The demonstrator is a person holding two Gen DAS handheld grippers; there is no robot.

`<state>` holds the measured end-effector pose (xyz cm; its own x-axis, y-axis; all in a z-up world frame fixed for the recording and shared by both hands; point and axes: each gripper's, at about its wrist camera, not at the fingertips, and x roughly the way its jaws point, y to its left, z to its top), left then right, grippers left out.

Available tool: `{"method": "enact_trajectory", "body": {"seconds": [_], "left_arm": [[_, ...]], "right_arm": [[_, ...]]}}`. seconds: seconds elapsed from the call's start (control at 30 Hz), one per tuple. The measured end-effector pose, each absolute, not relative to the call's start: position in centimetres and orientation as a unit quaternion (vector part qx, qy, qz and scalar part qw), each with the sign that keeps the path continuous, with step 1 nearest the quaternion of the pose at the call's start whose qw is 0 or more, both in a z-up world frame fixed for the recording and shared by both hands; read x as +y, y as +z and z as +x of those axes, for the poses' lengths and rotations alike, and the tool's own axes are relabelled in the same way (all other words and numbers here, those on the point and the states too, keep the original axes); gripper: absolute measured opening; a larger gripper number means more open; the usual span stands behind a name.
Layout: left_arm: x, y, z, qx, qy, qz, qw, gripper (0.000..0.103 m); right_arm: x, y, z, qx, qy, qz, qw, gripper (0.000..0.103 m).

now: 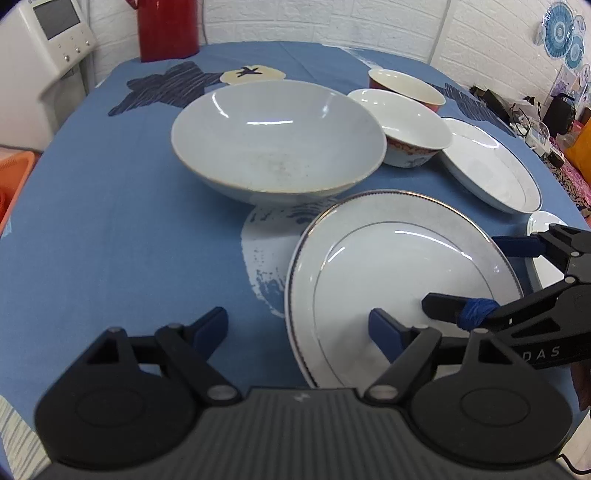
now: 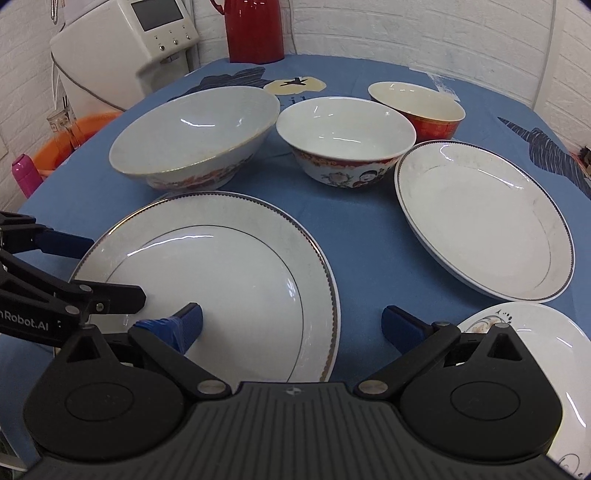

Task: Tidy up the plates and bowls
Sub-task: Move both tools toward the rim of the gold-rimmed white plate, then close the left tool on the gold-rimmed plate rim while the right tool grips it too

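A large white plate [image 1: 402,273] [image 2: 225,284] lies near me on the blue tablecloth. Behind it stand a large pale bowl [image 1: 275,138] [image 2: 192,129], a flowered bowl [image 1: 410,129] [image 2: 345,138] and a red bowl [image 1: 406,86] [image 2: 421,107]. A deep plate [image 1: 491,166] [image 2: 484,218] lies to the right and a small plate [image 2: 532,373] at the near right. My left gripper [image 1: 297,328] is open, its right finger over the large plate's left rim. My right gripper [image 2: 291,325] is open, straddling the large plate's right rim.
A red jug [image 2: 255,29] and a white appliance [image 2: 129,48] stand beyond the table's far edge. An orange basin [image 2: 70,140] and a pink bottle [image 2: 24,177] sit off the left side. Clutter lies beyond the table's right edge [image 1: 535,114].
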<state>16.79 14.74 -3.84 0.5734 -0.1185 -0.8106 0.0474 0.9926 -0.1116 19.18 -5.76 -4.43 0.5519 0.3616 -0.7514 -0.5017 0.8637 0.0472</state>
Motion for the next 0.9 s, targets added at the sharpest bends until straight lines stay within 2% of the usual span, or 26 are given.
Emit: {"method": "enact_trajectory", "body": {"seconds": [0.1,0.2,0.23,0.27,0.33,0.37,0.43,0.5,0.57,0.6,0.9], "left_arm": [[14.6,-3.8,16.8,0.461,-0.049,-0.038,0.885,0.079],[14.2,-3.6,16.7,0.460,-0.059,-0.030,0.885,0.061],[14.2,-3.4,16.7,0.462,-0.069,-0.037,0.884,0.050],[14.3,-3.3,16.8,0.464,-0.074,-0.041,0.882,0.046],[14.1,-3.3,16.7,0.464,-0.073,-0.039,0.882,0.045],[14.1,-3.3,16.7,0.463,-0.074,-0.039,0.882,0.040],[14.0,-3.2,16.7,0.465,-0.074,-0.047,0.881,0.034],[14.0,-3.2,16.7,0.464,-0.076,-0.046,0.881,0.034],[14.0,-3.2,16.7,0.464,-0.072,-0.048,0.881,0.032],[14.0,-3.2,16.8,0.465,-0.070,-0.049,0.881,0.032],[14.2,-3.2,16.6,0.461,-0.064,-0.051,0.884,0.028]], "right_arm": [[-5.9,-4.4,18.7,0.392,0.270,-0.089,0.875,0.089],[-6.0,-4.4,18.6,0.397,0.311,-0.051,0.862,0.088],[-5.8,-4.4,18.5,0.395,0.313,-0.051,0.862,0.088],[-5.7,-4.5,18.4,0.393,0.317,-0.049,0.862,0.087],[-5.7,-4.5,18.3,0.388,0.317,-0.042,0.864,0.086],[-5.8,-4.5,18.2,0.386,0.317,-0.040,0.865,0.084],[-6.0,-4.5,18.0,0.382,0.312,-0.040,0.869,0.076],[-6.7,-4.2,18.1,0.370,0.287,-0.050,0.882,0.032],[-7.8,-4.2,18.8,0.375,0.288,-0.025,0.881,0.022],[-8.0,-4.2,18.9,0.377,0.289,-0.029,0.879,0.018],[-8.5,-4.3,18.5,0.381,0.291,-0.021,0.877,0.015]]}}
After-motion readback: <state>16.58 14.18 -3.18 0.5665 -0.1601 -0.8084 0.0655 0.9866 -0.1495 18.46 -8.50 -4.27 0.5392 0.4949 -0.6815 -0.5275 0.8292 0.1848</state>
